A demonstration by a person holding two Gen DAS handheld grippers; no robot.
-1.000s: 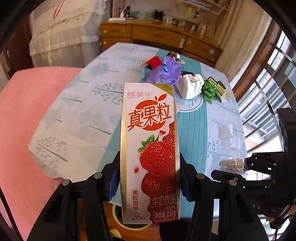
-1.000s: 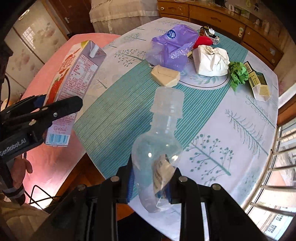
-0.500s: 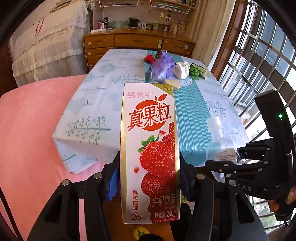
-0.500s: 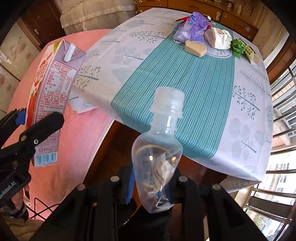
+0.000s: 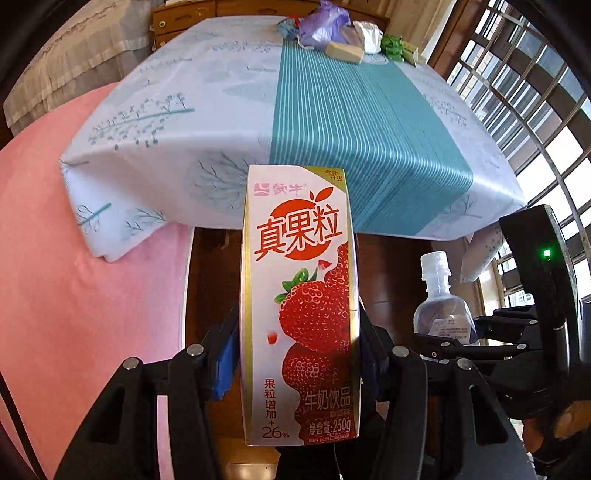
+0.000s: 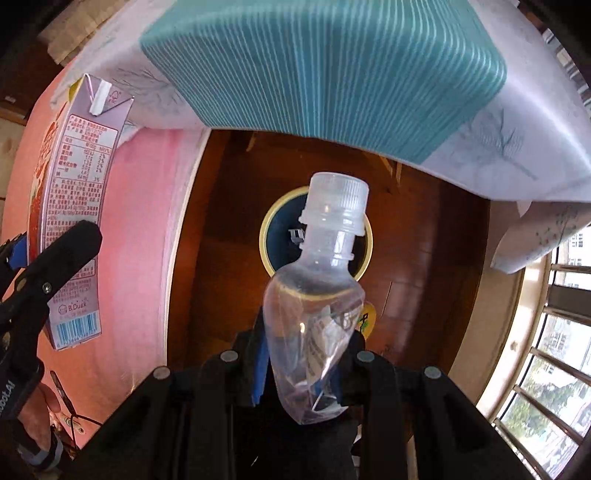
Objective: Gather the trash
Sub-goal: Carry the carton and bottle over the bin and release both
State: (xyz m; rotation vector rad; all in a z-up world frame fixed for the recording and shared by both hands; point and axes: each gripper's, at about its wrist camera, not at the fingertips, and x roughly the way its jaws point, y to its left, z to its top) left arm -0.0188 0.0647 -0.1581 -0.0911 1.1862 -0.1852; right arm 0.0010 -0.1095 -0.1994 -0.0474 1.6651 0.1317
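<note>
Domestic room, a lived-in home. Evidence: a table [image 5: 229, 92] under a tree-printed cloth with a teal striped centre; a wooden drawer chest [image 5: 177, 18] behind it; furniture under a lace-edged cover [image 5: 66, 62]; a pink covered surface [image 5: 74, 295]; barred windows [image 5: 535, 110]; wooden floor [image 6: 229, 221] with a yellow-rimmed bin [image 6: 266, 236].

Left gripper [image 5: 297, 354]: showing black fingers, silver screws, blue pads.
Right gripper [image 6: 308, 363]: showing matching black frame, green light glowing at two o'clock.
</note>
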